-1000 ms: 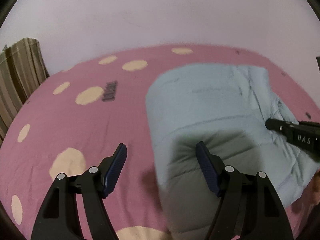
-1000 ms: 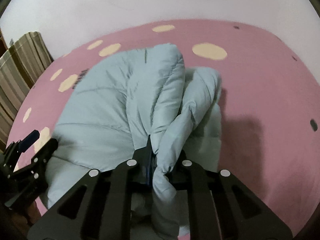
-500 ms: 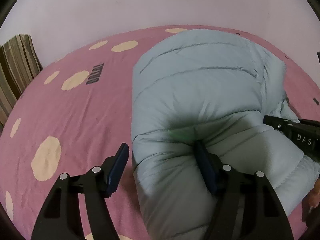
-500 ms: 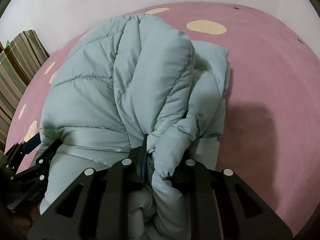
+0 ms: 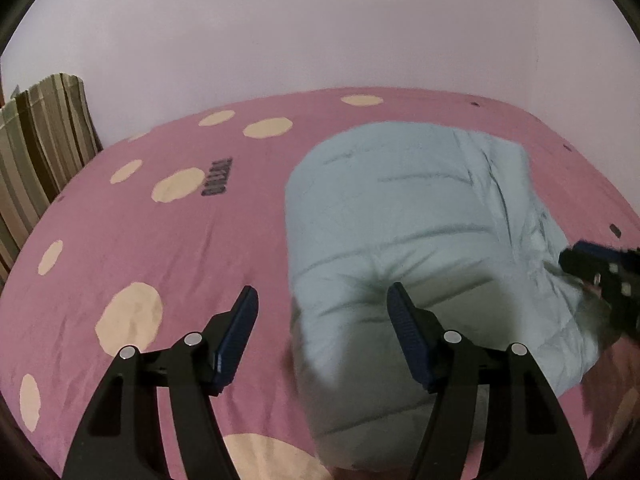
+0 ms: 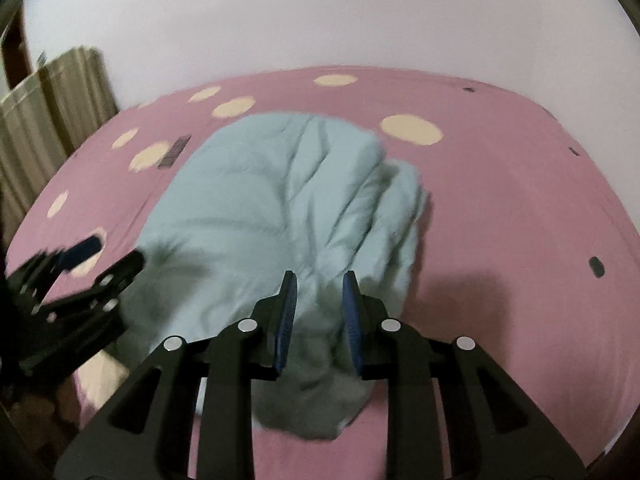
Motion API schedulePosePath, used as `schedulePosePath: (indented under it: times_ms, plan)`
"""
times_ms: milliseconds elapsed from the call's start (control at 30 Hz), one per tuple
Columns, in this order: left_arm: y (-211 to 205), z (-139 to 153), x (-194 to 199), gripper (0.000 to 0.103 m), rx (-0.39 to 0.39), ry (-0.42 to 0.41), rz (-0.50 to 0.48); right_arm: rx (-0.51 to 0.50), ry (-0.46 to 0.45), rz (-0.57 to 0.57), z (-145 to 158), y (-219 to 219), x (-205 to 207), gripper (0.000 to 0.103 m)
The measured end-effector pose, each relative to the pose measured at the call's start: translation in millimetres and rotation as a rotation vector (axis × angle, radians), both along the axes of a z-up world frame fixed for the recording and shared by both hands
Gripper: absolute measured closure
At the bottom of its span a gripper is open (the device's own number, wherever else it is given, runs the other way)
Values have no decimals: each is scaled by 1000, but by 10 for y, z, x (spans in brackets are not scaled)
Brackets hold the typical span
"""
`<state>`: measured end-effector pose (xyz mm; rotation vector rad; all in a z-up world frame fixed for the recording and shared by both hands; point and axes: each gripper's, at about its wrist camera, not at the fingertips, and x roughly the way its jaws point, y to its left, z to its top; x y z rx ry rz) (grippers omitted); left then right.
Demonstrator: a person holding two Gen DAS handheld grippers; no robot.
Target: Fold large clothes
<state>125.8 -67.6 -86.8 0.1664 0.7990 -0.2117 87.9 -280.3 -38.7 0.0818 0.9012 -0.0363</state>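
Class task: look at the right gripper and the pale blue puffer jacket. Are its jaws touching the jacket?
Cannot tell. In the right wrist view the right gripper has just been opening, with the jacket bunched between its jaws, blur hiding any gap.

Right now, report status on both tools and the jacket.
Left tool open, empty. Right tool has just been opening, puffer jacket between its pads, unpinched. Jacket bunched on pink bedsheet. Nothing in the way.

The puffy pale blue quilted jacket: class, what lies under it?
The pale blue jacket rests on a pink bedsheet with cream dots. Whatever lies beneath its folded layers is covered.

Folded jacket [image 5: 420,220] on spotted bedsheet [image 5: 160,248]
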Motion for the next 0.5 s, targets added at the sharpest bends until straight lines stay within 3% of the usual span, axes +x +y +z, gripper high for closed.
schedulePosePath:
  times_ms: [100, 267, 500]
  plan:
    - [-30, -119, 11, 37, 9, 27, -4, -31, 54, -3, -207, 21, 16, 79]
    - [-67, -279, 49, 35, 20, 58, -15, 15, 123, -23, -518, -88, 101, 79]
    - [-88, -474, 117, 34, 25, 83, -21, 47, 126, -34, -697, -128, 158, 79]
